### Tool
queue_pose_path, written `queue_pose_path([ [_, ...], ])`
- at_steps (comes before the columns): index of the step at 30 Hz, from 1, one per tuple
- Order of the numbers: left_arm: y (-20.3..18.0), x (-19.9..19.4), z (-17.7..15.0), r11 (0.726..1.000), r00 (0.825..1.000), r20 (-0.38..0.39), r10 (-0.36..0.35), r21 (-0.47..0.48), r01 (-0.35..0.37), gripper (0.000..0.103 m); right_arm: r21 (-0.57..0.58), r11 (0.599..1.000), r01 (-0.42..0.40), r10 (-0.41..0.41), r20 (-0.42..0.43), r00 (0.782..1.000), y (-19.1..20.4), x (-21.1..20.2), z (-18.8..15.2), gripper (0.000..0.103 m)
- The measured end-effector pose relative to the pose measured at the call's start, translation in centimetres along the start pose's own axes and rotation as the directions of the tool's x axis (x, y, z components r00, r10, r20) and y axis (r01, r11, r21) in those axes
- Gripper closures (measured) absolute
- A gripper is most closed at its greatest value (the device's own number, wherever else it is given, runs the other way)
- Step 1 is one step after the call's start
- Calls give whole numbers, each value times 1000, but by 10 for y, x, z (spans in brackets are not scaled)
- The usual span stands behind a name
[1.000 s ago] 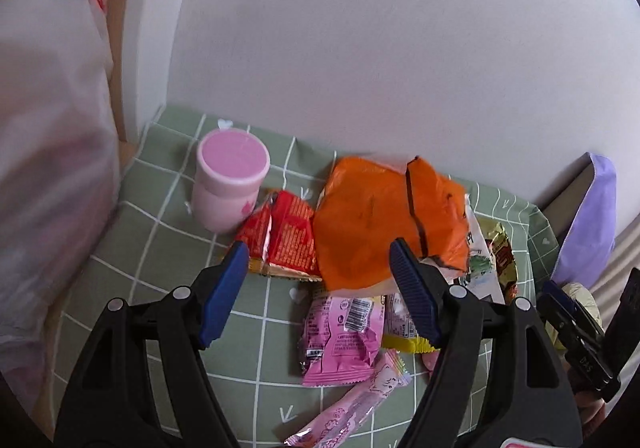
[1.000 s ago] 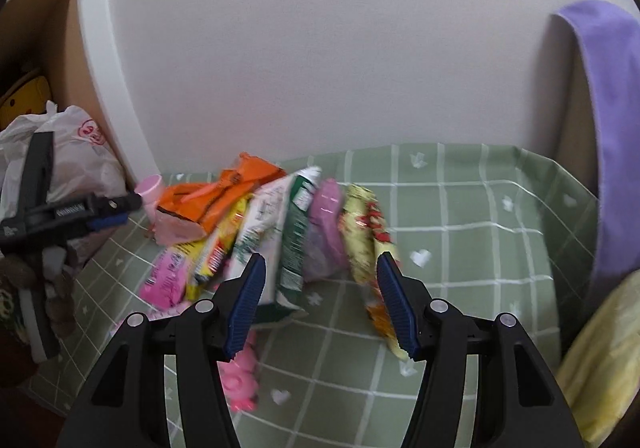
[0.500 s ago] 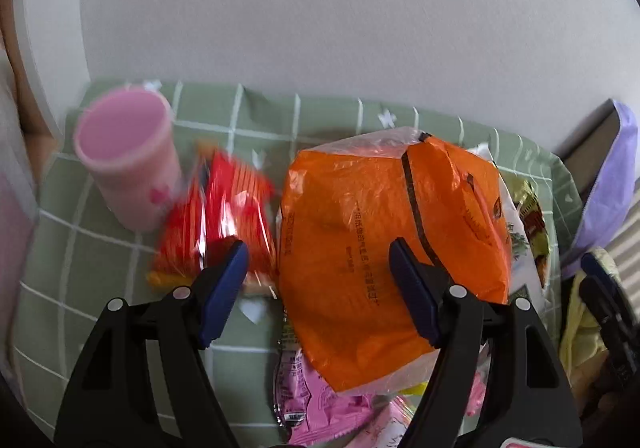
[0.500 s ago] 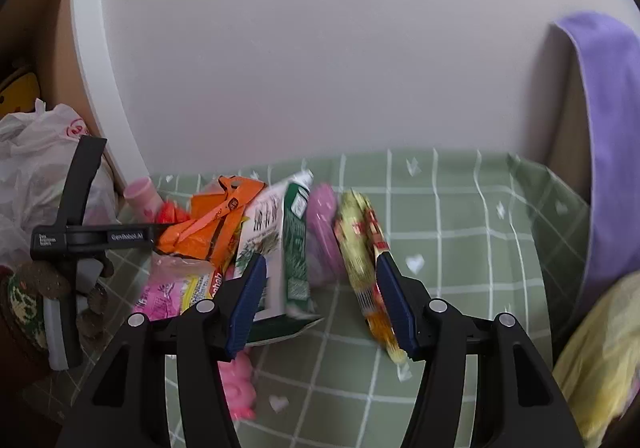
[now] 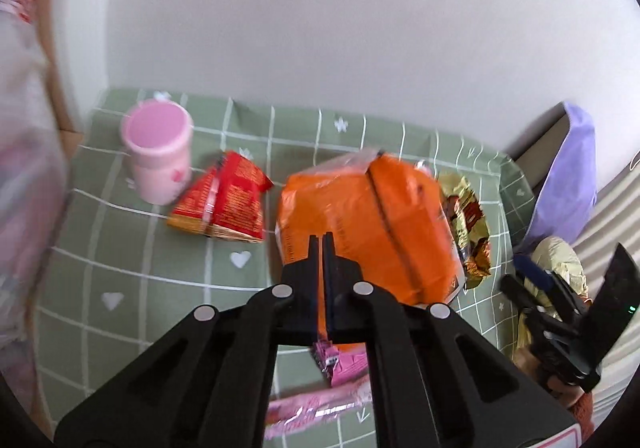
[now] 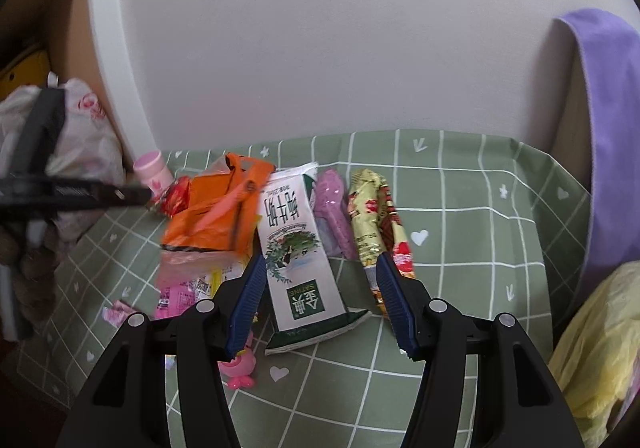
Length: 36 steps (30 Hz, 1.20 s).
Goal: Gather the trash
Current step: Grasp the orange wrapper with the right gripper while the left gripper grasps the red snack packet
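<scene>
Snack wrappers lie piled on a green checked tablecloth (image 6: 480,248). My left gripper (image 5: 322,238) is closing, its jaws together on the near edge of the orange bag (image 5: 368,224). In the right wrist view, this gripper (image 6: 146,193) reaches in from the left to the blurred orange bag (image 6: 212,216). A red wrapper (image 5: 224,208) and a pink cup (image 5: 158,152) sit left of the bag, and pink wrappers (image 5: 340,362) lie under it. My right gripper (image 6: 320,260) is open, its fingers either side of a white and green carton (image 6: 296,248), not touching it. A purple wrapper (image 6: 332,212) and a gold wrapper (image 6: 376,224) lie beside it.
A white plastic bag (image 6: 80,136) hangs at the table's left edge. A white wall closes off the back. A purple cloth (image 6: 608,128) and a yellow bag (image 6: 592,348) are at the right. A small pink toy (image 6: 240,366) lies near the front.
My left gripper went in over the orange bag, shut its jaws and drew back a little. The orange bag has shifted. My right gripper stays open over the carton.
</scene>
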<state>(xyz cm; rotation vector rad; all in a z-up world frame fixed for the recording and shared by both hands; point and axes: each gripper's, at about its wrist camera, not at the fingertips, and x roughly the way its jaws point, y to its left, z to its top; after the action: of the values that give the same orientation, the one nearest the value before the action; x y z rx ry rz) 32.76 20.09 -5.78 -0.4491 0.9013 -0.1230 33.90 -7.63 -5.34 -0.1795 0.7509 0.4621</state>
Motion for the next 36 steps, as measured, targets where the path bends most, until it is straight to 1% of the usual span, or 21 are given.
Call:
queue_pose_path([
  [1, 1, -6, 0, 1000, 1000, 19, 14, 9, -14, 101, -4, 1000, -10, 10, 0, 1000, 1, 3, 1, 49],
  [3, 3, -19, -3, 999, 998, 58, 41, 28, -42, 99, 2, 998, -60, 60, 9, 998, 9, 6, 7, 49],
  [4, 6, -23, -5, 998, 996, 74, 51, 31, -53, 93, 9, 997, -80, 80, 13, 997, 14, 7, 9, 49],
  [5, 10, -27, -6, 997, 994, 88, 64, 27, -66, 83, 24, 993, -112, 112, 19, 994, 19, 9, 14, 49],
  [7, 15, -30, -10, 995, 988, 117, 96, 13, -98, 70, 46, 986, -162, 161, 27, 987, 30, 17, 23, 49],
  [8, 18, -32, -11, 994, 986, 130, 108, 9, -110, 68, 39, 984, -176, 176, 23, 984, 39, 24, 27, 49],
  [10, 25, -36, -15, 992, 982, 145, 124, 5, -126, 64, 10, 987, -158, 158, 6, 987, 55, 42, 30, 49],
  [11, 30, -37, -16, 990, 978, 155, 138, -2, -140, 61, 1, 988, -156, 156, -13, 988, 63, 57, 31, 49],
  [13, 40, -37, -17, 985, 970, 169, 172, -28, -170, 59, -14, 986, -164, 163, -60, 985, 75, 82, 33, 51],
  [14, 46, -37, -16, 983, 968, 168, 185, -41, -180, 58, -32, 986, -164, 162, -67, 985, 79, 89, 33, 67],
  [15, 51, -38, -16, 981, 967, 165, 192, -51, -186, 58, -68, 983, -169, 164, -76, 984, 85, 94, 34, 77],
  [17, 57, -36, -15, 979, 967, 160, 200, -65, -192, 57, -112, 979, -170, 162, -78, 984, 91, 95, 37, 80],
  [18, 59, -34, -14, 979, 967, 158, 201, -71, -192, 57, -111, 976, -189, 182, -65, 981, 89, 90, 39, 90],
  [21, 64, -28, -13, 982, 972, 143, 184, -70, -175, 57, -73, 971, -226, 225, -32, 974, 75, 68, 45, 92],
  [23, 61, -21, -12, 985, 975, 135, 174, -46, -169, 55, -59, 974, -221, 221, 6, 975, 61, 47, 48, 92],
  [26, 56, -7, -5, 980, 971, 142, 194, 22, -199, 53, -37, 985, -170, 172, 58, 983, 37, 16, 46, 92],
  [29, 54, 12, 5, 968, 965, 130, 229, 76, -239, 52, 7, 993, -115, 115, 78, 990, 8, -10, 40, 92],
  [31, 54, 24, 11, 964, 966, 97, 238, 102, -248, 52, 43, 996, -78, 74, 73, 995, -11, -21, 30, 92],
  [33, 53, 37, 13, 953, 961, 75, 266, 132, -274, 52, 72, 996, -50, 46, 58, 997, -26, -26, 18, 92],
  [34, 53, 41, 14, 950, 959, 68, 274, 135, -280, 52, 86, 996, -34, 30, 49, 998, -32, -27, 11, 92],
  [36, 53, 47, 15, 955, 962, 51, 266, 121, -271, 52, 119, 993, -12, 9, 30, 1000, -46, -30, -2, 92],
])
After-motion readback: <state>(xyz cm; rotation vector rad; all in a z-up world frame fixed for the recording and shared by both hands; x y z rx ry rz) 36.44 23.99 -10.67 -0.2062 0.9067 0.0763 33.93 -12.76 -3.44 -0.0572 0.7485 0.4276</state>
